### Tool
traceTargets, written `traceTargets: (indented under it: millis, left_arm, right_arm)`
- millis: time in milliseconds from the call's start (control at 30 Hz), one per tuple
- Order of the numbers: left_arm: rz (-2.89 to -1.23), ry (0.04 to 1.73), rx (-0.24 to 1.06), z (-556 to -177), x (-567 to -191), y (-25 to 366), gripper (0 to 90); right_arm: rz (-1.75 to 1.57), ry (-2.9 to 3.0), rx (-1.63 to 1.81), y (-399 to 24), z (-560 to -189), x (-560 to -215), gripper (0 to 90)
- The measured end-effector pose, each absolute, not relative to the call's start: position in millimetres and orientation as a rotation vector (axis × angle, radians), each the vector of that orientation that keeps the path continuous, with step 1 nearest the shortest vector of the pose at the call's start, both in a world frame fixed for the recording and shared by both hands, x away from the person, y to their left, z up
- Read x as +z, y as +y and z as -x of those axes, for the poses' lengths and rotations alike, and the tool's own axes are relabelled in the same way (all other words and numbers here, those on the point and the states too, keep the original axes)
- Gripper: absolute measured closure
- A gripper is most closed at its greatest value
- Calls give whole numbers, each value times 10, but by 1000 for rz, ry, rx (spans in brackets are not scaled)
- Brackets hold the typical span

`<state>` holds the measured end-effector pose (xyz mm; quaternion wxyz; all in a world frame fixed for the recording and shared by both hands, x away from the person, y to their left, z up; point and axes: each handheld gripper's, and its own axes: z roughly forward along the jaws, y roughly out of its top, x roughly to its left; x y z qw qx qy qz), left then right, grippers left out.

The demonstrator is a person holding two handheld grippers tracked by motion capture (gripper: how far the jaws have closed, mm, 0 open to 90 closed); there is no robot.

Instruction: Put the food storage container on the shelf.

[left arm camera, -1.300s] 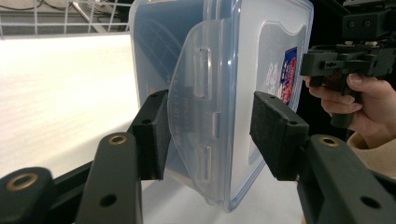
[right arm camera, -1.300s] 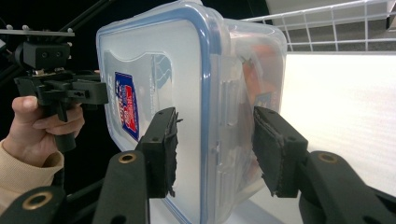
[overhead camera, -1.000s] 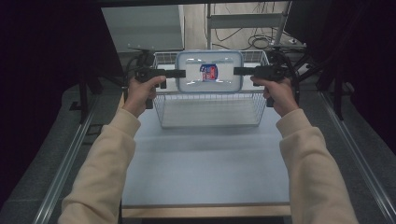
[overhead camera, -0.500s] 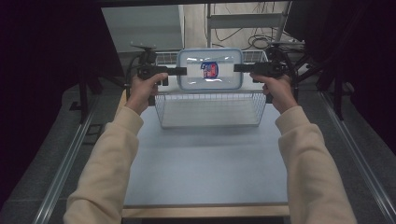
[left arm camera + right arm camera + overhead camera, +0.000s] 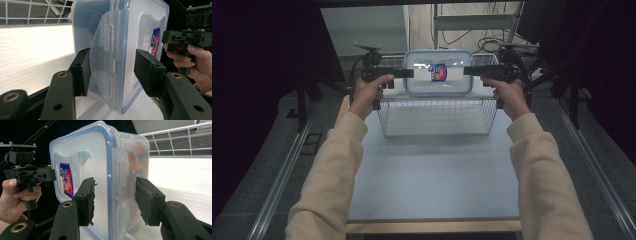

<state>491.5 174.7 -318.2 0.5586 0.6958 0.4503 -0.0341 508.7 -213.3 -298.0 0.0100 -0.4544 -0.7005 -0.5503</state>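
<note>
Black jaws of the left gripper (image 5: 404, 73) are clamped on the left short end of the clear plastic container (image 5: 438, 73), one pad on its lid face and one on its base side; in the left gripper view (image 5: 111, 70) the folded-out side latch of the container (image 5: 117, 50) sits between the pads. Right gripper (image 5: 472, 70) does the same on the opposite short end, jaws closed on the container's edge, one pad on the lid, one on the body (image 5: 115, 197). Each gripper is held by a hand, left hand (image 5: 369, 92) and right hand (image 5: 511, 95), cream sleeves coming in from below.

Container is lifted clear, held level between both grippers, lid with blue rim (image 5: 110, 170) facing the high camera, red-blue sticker (image 5: 438, 73) on the lid right of centre. It hangs just above the back part of the wire basket (image 5: 437, 117), not touching it. Basket stands at the far end of the pale table (image 5: 432, 175), behind the container's near edge. Something orange shows inside through the container wall in the right gripper view, too blurred to name.
</note>
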Motion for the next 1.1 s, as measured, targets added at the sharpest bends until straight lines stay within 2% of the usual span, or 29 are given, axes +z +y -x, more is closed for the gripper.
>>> traceTargets:
  millis: [833,967,1067,1100]
  left_arm:
    - [-1613,1110,-78,-5012,-3186,1751,469]
    - [-1614,1132,-73,-5041,-3187,1729,449]
    - [-1608,1155,-74,-5083,-3219,1728,382]
    - [-1602,1174,-46,-5087,-3220,1737,389]
  right_arm:
    - [1481,-2183,-1700,-2091,-5129,-2969,493]
    - [1502,-2226,-1685,-2062,-5141,-2976,487]
    - [1532,-2260,-1634,-2006,-5146,-3005,456]
    - [1543,-2262,-1625,-1990,-5156,-3031,434]
